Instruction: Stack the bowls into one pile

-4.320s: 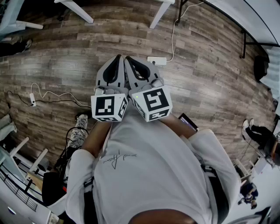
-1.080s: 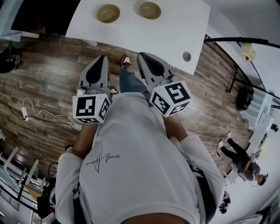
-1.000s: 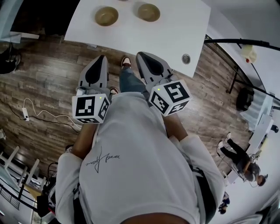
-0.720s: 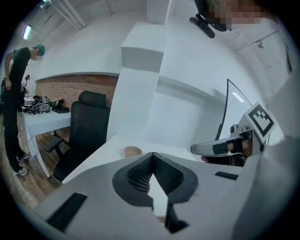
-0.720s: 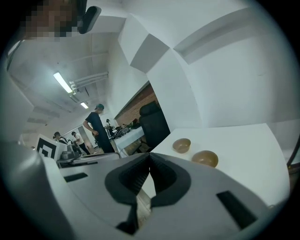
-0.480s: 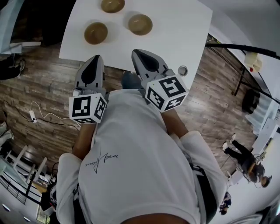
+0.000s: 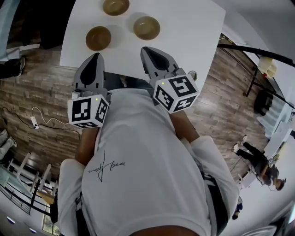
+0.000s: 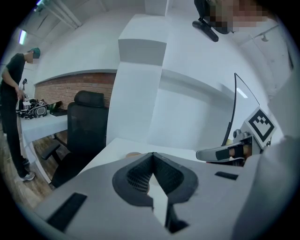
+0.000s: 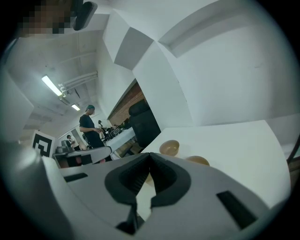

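Three brown bowls stand apart on the white table: a dark one at front left, a lighter one at front right, and a third at the far edge of the head view. My left gripper is shut and empty, its tip just short of the front-left bowl. My right gripper is also shut and empty, its tip near the front-right bowl. In the right gripper view two bowls show beyond the shut jaws. The left gripper view shows only one bowl's rim.
A round grommet sits at the table's near right corner. A black office chair stands at the table's left side, and a person stands farther left. Wooden floor lies around the table, with a cable on it.
The table and bowls have come closer and lower in the head view. Both grippers, earlier pressed together over bare floor, are now apart with their tips at the table's near edge.
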`<state>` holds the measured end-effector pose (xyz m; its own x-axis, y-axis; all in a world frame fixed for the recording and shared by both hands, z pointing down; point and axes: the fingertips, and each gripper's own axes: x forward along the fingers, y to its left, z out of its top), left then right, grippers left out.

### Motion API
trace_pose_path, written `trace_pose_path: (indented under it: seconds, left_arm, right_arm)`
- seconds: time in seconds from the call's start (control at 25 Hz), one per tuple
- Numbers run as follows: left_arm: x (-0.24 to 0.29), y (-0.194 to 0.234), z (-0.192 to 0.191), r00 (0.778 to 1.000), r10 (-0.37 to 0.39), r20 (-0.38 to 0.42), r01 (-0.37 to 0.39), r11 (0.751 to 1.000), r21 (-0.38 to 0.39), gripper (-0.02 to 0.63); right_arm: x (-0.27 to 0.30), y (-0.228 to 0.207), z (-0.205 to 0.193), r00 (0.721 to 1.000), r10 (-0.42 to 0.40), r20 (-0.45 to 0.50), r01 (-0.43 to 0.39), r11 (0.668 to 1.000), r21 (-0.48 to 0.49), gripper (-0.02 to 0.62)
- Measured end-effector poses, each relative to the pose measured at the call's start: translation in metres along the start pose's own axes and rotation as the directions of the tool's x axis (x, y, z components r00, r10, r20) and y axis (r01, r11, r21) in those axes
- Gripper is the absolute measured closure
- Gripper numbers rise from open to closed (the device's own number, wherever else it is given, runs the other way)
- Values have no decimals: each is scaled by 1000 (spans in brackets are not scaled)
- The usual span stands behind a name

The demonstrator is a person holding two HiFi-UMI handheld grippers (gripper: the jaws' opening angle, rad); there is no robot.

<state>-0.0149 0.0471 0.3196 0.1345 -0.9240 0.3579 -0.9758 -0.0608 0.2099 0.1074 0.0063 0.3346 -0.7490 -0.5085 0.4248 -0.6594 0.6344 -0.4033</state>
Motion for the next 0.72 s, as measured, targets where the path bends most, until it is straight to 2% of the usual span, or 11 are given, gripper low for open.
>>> trace_pose_path:
  seconds: [0.12,0.28,0.72]
  left_arm:
    - [15,10,11,1000,-27,12,27,1000,1,603]
    - [42,7,24,993,-118,8,117,993,25,603]
    - [81,22,32,950,-310,-50,313,947,79,603]
  right_arm:
    - [4,-7,6,999,-43,15,43,999,18,586]
    - [8,-23,7,992,-123,15,122,990,68,586]
    - [26,-30,-4,952,-305,10,298,936,189,586]
